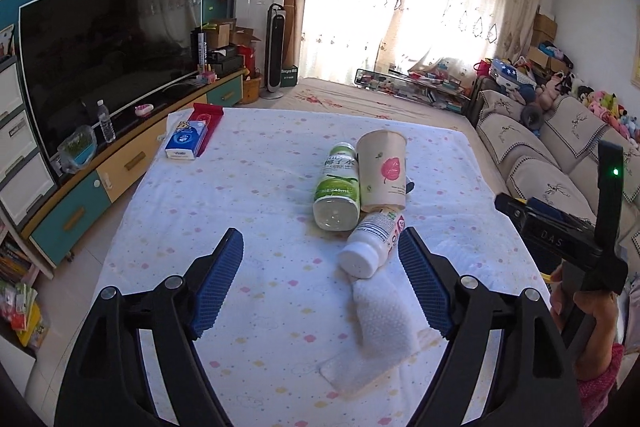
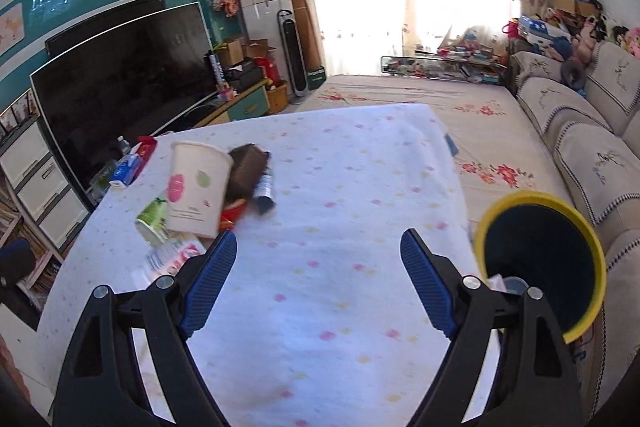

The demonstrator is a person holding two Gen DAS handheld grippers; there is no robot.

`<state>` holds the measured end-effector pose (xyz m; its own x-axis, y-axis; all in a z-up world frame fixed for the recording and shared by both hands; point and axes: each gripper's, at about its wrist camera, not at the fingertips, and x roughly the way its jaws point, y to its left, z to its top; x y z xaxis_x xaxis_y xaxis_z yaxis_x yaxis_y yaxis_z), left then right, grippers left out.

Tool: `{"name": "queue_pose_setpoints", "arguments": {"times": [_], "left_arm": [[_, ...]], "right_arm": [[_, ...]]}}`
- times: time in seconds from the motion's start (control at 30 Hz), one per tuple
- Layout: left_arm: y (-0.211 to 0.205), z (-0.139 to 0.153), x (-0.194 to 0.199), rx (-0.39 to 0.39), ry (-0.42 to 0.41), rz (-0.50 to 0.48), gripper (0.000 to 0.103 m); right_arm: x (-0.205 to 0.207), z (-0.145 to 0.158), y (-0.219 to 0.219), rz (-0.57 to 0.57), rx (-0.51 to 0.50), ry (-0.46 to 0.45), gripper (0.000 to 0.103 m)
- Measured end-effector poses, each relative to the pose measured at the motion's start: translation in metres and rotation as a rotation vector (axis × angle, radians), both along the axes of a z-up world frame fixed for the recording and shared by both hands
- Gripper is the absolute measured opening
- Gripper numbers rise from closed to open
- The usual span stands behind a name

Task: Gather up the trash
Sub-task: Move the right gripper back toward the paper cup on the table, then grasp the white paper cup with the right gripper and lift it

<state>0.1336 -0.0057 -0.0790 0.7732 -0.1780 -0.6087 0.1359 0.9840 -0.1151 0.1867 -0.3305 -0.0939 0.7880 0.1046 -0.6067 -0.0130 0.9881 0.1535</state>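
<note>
On the cloth-covered table (image 1: 248,195) lies a pile of trash: a paper cup (image 1: 382,169) on its side, a green-label clear bottle (image 1: 337,187), a small white bottle (image 1: 370,245) and a crumpled white tissue (image 1: 380,331). My left gripper (image 1: 320,251) is open and empty, just short of the white bottle. The right wrist view shows the cup (image 2: 198,183), the green bottle (image 2: 154,219), a brown wrapper (image 2: 248,169) and a dark tube (image 2: 266,193). My right gripper (image 2: 316,251) is open and empty over bare cloth. A yellow-rimmed bin (image 2: 540,263) stands at the table's right side.
A tissue box (image 1: 186,141) and a red packet (image 1: 208,115) lie at the table's far left corner. A TV (image 1: 108,55) on a cabinet stands to the left, a sofa (image 1: 560,155) to the right. The right hand-held gripper (image 1: 560,235) shows at the right edge.
</note>
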Motion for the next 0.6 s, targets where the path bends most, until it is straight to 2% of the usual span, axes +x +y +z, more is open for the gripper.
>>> {"name": "queue_pose_setpoints", "arguments": {"times": [0.27, 0.53, 0.6], "left_arm": [[0.014, -0.005, 0.003, -0.007, 0.020, 0.017, 0.080], [0.027, -0.016, 0.012, -0.029, 0.047, 0.030, 0.080], [0.028, -0.018, 0.014, -0.032, 0.051, 0.029, 0.080]], "right_arm": [[0.060, -0.002, 0.084, 0.080, -0.013, 0.044, 0.080], [0.104, -0.015, 0.107, 0.066, -0.009, 0.122, 0.079], [0.109, -0.019, 0.105, 0.065, 0.002, 0.144, 0.074]]}}
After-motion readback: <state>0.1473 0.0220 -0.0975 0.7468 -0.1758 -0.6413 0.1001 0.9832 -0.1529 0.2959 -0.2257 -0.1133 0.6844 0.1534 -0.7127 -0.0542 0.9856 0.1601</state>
